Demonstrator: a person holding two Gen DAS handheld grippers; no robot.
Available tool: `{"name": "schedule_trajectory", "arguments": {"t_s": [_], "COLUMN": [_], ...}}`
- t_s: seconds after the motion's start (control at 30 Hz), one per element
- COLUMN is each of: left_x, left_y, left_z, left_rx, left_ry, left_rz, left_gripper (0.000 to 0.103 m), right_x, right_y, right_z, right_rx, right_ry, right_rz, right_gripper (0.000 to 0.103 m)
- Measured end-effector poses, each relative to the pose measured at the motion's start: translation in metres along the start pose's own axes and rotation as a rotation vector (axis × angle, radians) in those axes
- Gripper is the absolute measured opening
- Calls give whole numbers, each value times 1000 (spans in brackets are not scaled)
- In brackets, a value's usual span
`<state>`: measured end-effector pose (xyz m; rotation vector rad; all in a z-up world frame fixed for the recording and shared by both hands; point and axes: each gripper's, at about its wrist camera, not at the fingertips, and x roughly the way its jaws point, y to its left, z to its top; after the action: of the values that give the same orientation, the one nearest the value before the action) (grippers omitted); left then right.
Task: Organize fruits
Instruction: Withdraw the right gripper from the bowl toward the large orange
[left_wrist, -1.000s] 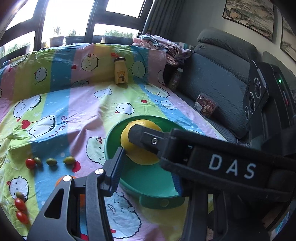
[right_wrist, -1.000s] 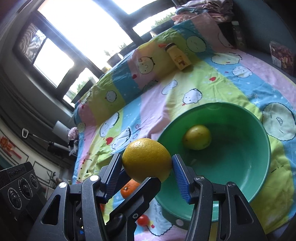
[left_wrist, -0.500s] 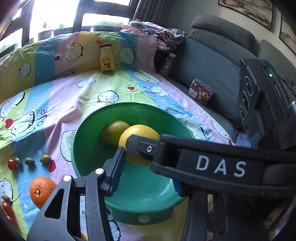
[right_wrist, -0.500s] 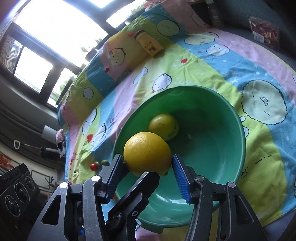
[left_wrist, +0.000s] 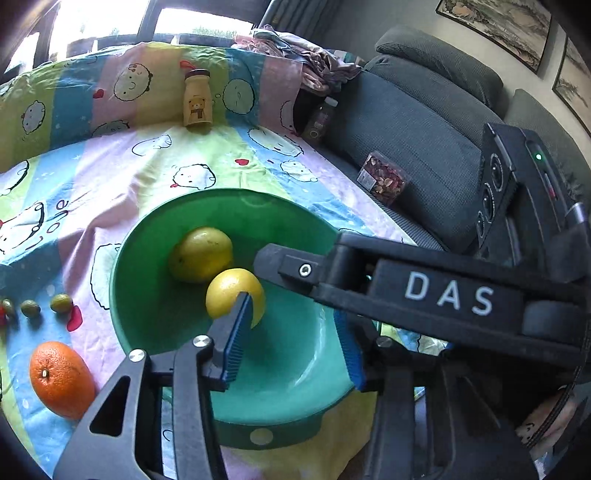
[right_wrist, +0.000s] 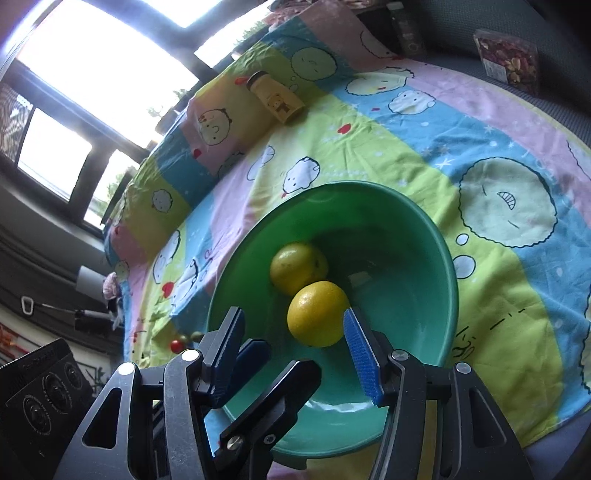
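A cartoon-printed patchwork bedsheet in pink, blue and yellow-green (left_wrist: 155, 162) covers the surface, and the round green plastic bowl (left_wrist: 147, 302) sits on it as the landmark for all else. Behind the bowl and to its right runs a dark grey fabric sofa (left_wrist: 424, 122), with a clear plastic box of dried fruit (left_wrist: 384, 177) on its seat. The right gripper (right_wrist: 295, 343) hangs over the bowl's near rim with its blue-padded jaws spread apart and nothing between them. The left gripper (left_wrist: 291, 339) hovers above the bowl's near side, its jaws likewise parted and empty. Far behind the bowl stands a small yellow bear-labelled bottle with a brown cap (left_wrist: 197, 99). Left of the bowl, near its front edge, a round orange (left_wrist: 59, 380) lies on the sheet. Inside the bowl rest two fruits touching each other: a greenish-yellow citrus (right_wrist: 298, 266) toward the back and a bright yellow citrus (right_wrist: 317, 314) in front of it. Left of the bowl lies a row of small green olive-like fruits (left_wrist: 61, 302), though the edge blur makes their kind uncertain.
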<state>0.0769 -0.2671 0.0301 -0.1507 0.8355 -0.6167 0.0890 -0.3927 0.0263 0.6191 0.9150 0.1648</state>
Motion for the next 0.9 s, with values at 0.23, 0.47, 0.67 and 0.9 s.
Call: {"name": "schedule_trajectory", "arguments": {"t_s": [0.23,0.47,0.67,0.9], "left_x": [-34,-76,-112,-135], "left_y": [14,47,92,148], "left_z": [-7,-19,-32,-63], "left_rx": [1,-52,-153,-221], "left_ry": [-71,-112,-137,-132], "left_rz": [74,171,279,398], "left_gripper": [71,83,88,89], "right_x": [-7,-9,1,21], "right_y": [8,36,72,115], "right_z": [0,-6,-19,-39], "right_rx": [-18,-91,-188,-313], "right_ry": [-59,-94,-91,-61], "right_rz": [-33,-31,-28,-40], "right_gripper": [59,58,70,70]}}
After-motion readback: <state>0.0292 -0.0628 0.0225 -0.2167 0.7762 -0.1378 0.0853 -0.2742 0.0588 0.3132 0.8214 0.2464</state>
